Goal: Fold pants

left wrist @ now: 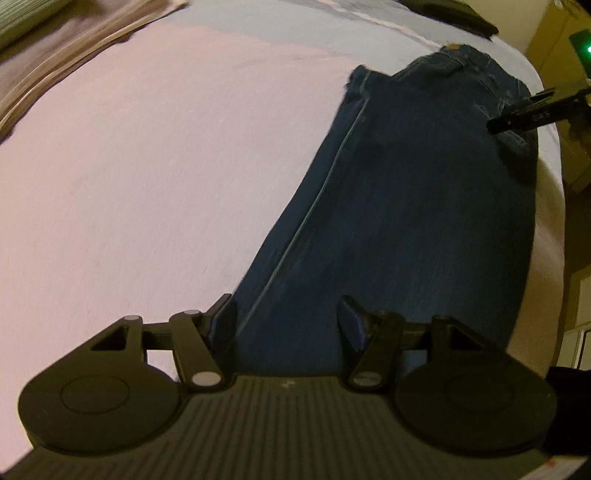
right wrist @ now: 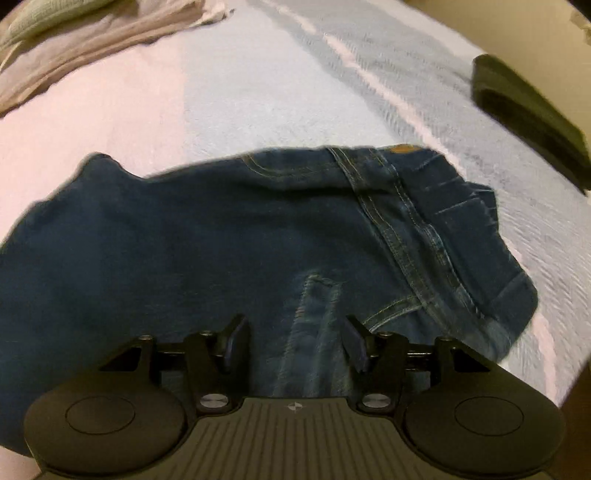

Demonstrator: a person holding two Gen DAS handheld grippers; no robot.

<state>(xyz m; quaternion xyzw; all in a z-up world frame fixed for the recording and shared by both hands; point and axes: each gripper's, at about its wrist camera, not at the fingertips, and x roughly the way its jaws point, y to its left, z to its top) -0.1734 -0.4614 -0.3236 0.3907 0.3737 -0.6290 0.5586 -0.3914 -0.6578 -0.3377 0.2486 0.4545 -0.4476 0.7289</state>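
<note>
Dark blue jeans lie flat on a pale pink and white bedspread, legs stacked lengthwise and the waistband at the far end. My left gripper hovers open over the leg end, denim showing between its fingers. In the right wrist view the jeans fill the middle, with waistband seams and a pocket on the right. My right gripper stands open above the seat area with nothing clamped. The right gripper's fingers also show at the far right of the left wrist view, over the waist.
A brown blanket and a green pillow lie bunched at the far left of the bed. A dark folded garment rests at the far right edge. The bed's edge drops off on the right.
</note>
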